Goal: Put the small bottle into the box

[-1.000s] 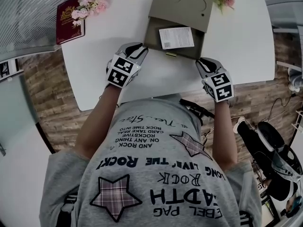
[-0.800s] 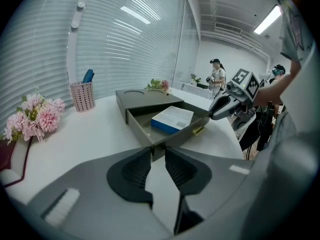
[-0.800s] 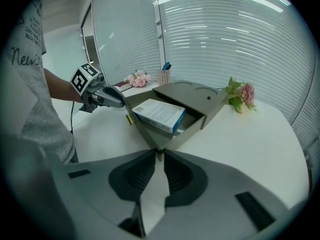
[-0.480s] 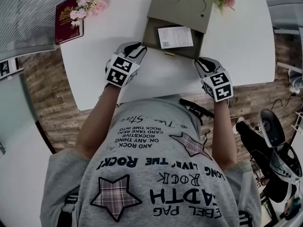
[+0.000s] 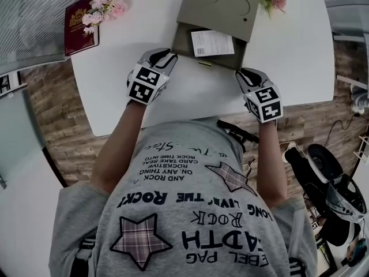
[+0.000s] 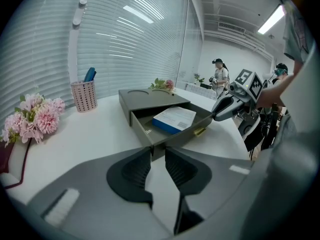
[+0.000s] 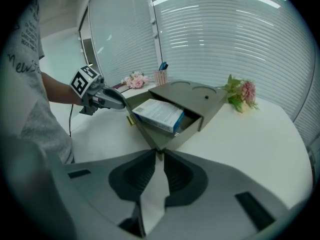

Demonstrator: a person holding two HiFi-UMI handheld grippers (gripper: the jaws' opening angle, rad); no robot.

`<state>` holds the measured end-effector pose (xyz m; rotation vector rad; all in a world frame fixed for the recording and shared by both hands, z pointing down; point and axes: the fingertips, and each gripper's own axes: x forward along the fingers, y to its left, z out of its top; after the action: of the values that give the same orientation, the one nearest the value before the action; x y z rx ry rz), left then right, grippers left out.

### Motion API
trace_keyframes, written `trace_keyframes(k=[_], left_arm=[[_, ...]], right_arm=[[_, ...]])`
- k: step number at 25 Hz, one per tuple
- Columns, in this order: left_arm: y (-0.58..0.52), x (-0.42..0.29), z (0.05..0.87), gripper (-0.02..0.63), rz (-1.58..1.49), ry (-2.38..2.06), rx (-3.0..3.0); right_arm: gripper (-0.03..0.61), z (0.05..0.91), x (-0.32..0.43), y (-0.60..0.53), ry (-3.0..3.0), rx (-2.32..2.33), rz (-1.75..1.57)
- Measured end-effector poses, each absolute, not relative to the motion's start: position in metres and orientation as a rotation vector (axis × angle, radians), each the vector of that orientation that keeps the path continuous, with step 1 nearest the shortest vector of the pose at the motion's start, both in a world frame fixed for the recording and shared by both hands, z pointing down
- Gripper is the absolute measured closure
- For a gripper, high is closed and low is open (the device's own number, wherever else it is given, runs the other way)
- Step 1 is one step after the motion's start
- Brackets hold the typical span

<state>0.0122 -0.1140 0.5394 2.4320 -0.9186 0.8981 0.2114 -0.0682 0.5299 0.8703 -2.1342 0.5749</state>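
Barely shifted, left gripper [image 5: 168, 56] and right gripper [image 5: 245, 74] flank the open box [image 5: 216, 7], jaws narrowly apart, empty.

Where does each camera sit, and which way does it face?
Head view: on the person's head, facing steeply down at the open olive-grey drawer box on the white table; shows grey shirt, forearms, left gripper, right gripper.
Left gripper view: on the left gripper, facing along its jaws at a drawer corner; right gripper opposite.
Right gripper view: on the right gripper, facing the other corner; left gripper opposite.
Shared: all show the white-and-blue carton in the drawer.
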Motion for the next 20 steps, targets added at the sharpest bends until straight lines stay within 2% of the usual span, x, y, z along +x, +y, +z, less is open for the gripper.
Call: trace_keyframes(k=[20], left_arm=[[-0.134, 0.017, 0.548, 0.514, 0.926, -0.921, 2.403]], right_arm=[[0.517, 0.538, 0.217, -0.090, -2.129, 0.871, 0.610]])
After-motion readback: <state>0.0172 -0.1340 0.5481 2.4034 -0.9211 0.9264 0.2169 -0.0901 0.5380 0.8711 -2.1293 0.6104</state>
